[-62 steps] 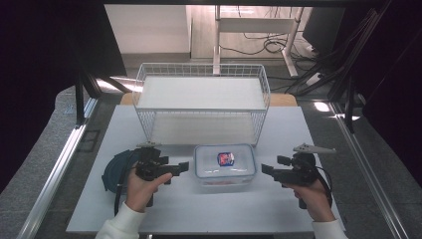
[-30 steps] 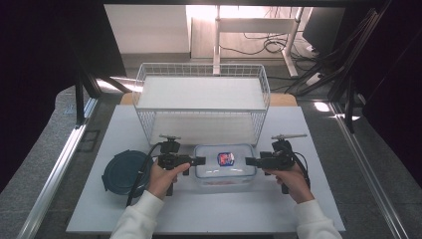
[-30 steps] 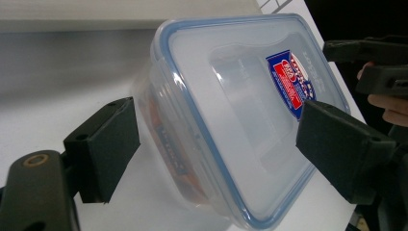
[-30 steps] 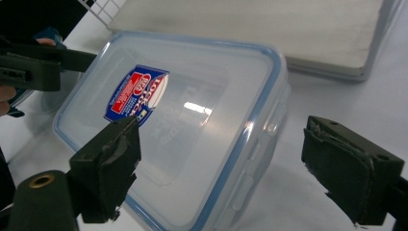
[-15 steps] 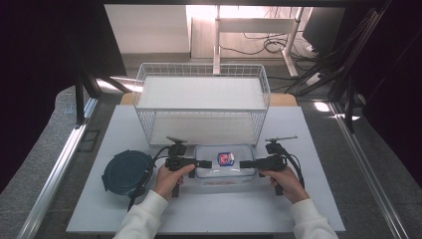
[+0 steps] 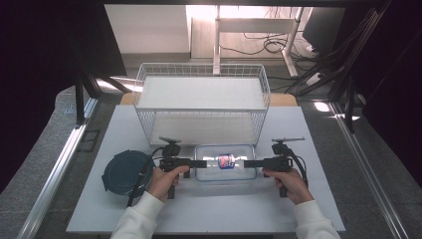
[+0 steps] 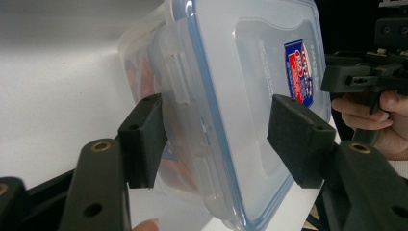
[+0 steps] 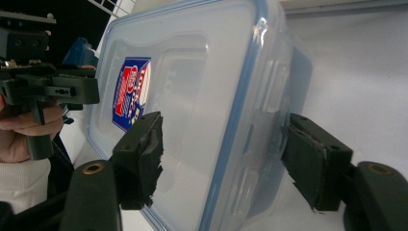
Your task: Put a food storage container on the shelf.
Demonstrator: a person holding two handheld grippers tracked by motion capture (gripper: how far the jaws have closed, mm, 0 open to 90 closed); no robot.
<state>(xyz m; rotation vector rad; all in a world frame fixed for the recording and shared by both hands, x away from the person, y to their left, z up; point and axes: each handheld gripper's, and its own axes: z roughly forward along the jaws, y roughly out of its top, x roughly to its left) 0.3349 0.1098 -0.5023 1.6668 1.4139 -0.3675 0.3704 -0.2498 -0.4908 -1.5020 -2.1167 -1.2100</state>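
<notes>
1. Step in hand: the clear lidded box is being gripped at its two short ends. It rests on the white table, just at 6 o'clock of the wire basket.
2. The left gripper is placed at the box's 9 o'clock end. Its jaws have just been closing; one pad is over the lid and one beside the wall, and contact cannot be confirmed.
3. The right gripper is placed at the 3 o'clock end. Its jaws have just been closing, with the lid edge between them; a small gap appears to remain.
4. Next move, as judged: both grips are to be completed, then the box raised level.
5. Clearance: the basket rim stands close at 12 o'clock; the round dark lid lies at 9 o'clock. Open table is available at 6 o'clock.
</notes>
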